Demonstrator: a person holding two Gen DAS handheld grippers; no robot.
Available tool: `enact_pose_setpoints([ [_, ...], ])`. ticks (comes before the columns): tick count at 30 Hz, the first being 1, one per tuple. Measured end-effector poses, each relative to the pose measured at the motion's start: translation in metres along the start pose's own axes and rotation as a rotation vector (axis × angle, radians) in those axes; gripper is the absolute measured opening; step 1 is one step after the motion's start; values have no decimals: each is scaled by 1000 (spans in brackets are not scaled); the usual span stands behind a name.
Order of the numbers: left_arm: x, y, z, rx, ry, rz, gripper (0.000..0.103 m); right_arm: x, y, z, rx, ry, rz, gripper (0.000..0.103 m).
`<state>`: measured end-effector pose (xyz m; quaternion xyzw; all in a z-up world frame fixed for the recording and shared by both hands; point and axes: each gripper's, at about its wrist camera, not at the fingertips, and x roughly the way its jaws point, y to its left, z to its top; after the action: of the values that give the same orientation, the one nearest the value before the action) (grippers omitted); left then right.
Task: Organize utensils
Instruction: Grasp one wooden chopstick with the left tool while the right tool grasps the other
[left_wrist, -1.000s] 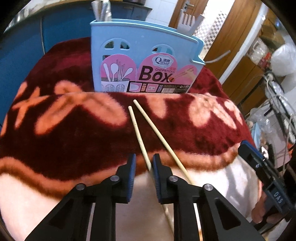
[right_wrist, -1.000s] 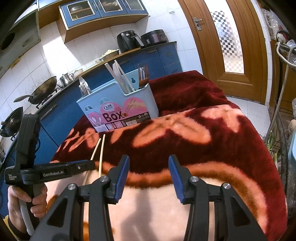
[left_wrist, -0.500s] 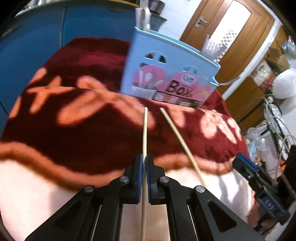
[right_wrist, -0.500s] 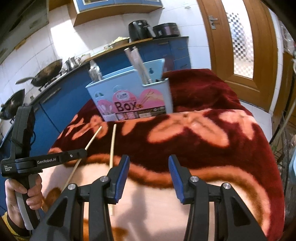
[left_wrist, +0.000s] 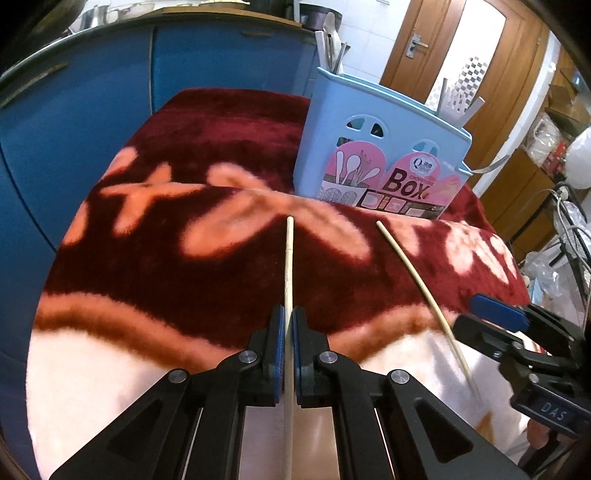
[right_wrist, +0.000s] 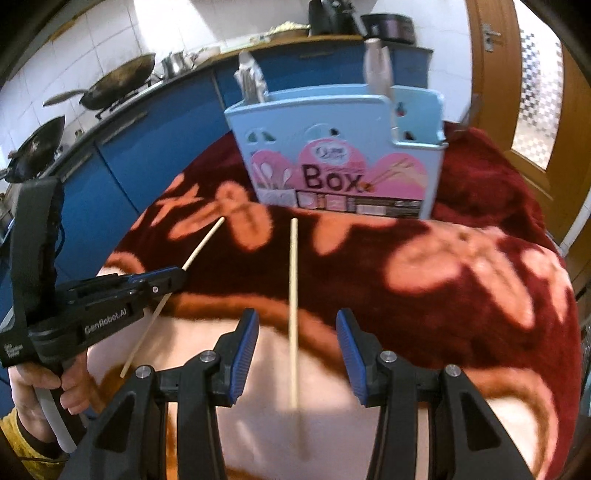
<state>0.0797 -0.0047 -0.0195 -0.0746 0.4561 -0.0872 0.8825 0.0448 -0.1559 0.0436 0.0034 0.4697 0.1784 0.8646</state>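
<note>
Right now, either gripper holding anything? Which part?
Left gripper holds one chopstick near mid-length. Right gripper holds nothing, its jaws open around the other chopstick.

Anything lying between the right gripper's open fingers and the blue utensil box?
Yes: in the right wrist view, the loose chopstick lies on the blanket, running from between the right gripper fingers toward the box. Otherwise only blanket.

left tool (left_wrist: 287, 325): was open astride one chopstick (left_wrist: 288, 266), now clamped on it, lifted clear | right tool (right_wrist: 295, 332): moved left; now straddles second chopstick (right_wrist: 293, 295)
</note>
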Motion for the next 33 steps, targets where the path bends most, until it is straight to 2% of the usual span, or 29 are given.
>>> enact_pose_setpoints([
  [5, 0, 3, -1, -1, 1, -18, 4, 15, 4, 8, -20, 66, -23, 46],
  [9, 0, 4, -1, 7, 2, -25, 5, 27, 5, 10, -40, 119, -55, 38],
  [18, 3, 2, 1, 42, 30, -34, 6, 34, 4, 18, -43, 178, -81, 23],
  [25, 6, 2, 5, 60, 74, -39, 7, 34, 3, 16, -27, 162, -88, 8],
  [30, 8, 3, 10, 52, 110, -47, 7, 27, -5, 13, 29, 122, -50, 6],
  [33, 8, 11, 12, 7, 119, -91, 4, 16, -8, 11, 56, 73, -2, 6],
])
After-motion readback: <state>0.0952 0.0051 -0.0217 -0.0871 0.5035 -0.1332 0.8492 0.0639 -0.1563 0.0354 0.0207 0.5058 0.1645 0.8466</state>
